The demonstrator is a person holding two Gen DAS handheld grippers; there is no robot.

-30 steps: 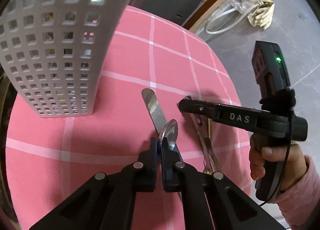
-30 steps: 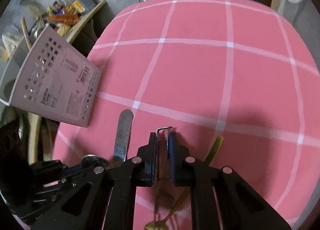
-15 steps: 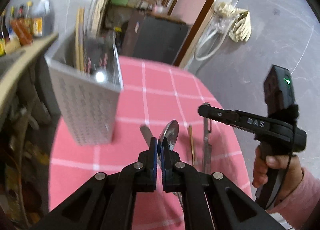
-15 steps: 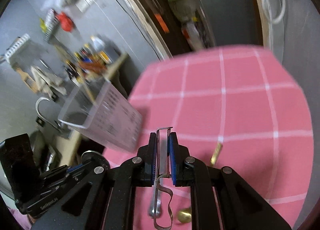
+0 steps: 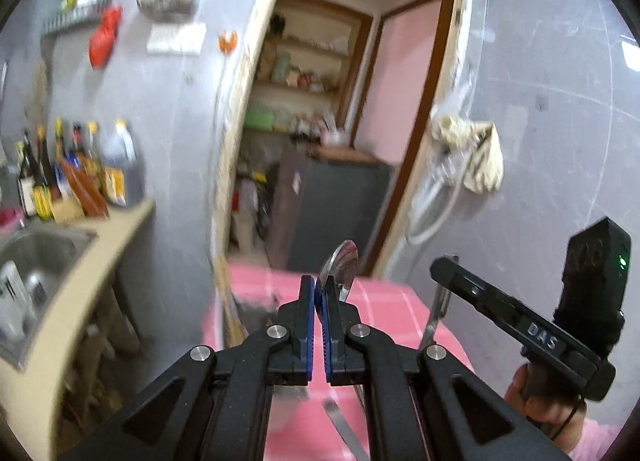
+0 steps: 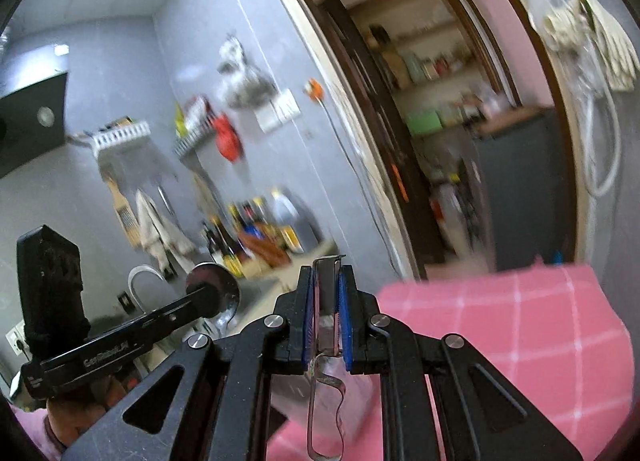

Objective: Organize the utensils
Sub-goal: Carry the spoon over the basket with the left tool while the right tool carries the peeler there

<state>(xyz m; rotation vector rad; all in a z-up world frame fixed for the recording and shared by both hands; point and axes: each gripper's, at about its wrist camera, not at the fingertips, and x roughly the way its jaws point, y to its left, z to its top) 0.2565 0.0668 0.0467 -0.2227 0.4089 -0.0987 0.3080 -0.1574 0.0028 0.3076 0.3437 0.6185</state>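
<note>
The left claw (image 5: 319,297) pinches a shiny spoon (image 5: 341,267). The right claw (image 6: 325,301) squeezes a thin metal peeler (image 6: 325,381). Both are up above the pink checked table (image 6: 520,325). Behind are gray walls (image 5: 540,141), bottles (image 5: 76,177), and an open doorway (image 5: 332,121).

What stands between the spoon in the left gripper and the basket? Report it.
Nothing visible does. The left gripper is shut on the spoon, held in the air over the pink table. The basket shows only as a grey blur low beside the gripper's finger, with nothing seen between them. Its opening is hidden.
</note>
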